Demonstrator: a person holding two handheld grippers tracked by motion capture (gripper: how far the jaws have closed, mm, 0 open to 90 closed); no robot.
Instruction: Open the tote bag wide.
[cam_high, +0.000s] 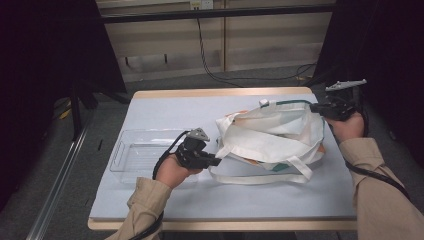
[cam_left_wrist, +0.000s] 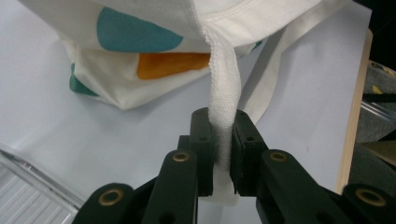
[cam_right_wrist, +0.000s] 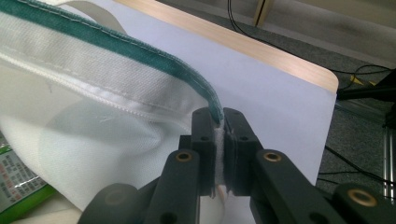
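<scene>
Left gripper (cam_left_wrist: 223, 140): its 2 jaws are clamped on a white webbing strap (cam_left_wrist: 224, 88) of the tote bag (cam_high: 272, 137); the strap rises from between the pads to the bag's seam just above them. Right gripper (cam_right_wrist: 220, 140): its 2 jaws are clamped on the bag's green-edged rim (cam_right_wrist: 140, 56), which runs up and away to the left of the pads. The bag lies between both grippers on the blue-grey table (cam_high: 165, 107). A clear plastic tray (cam_high: 135, 150) sits just behind the left gripper.
</scene>
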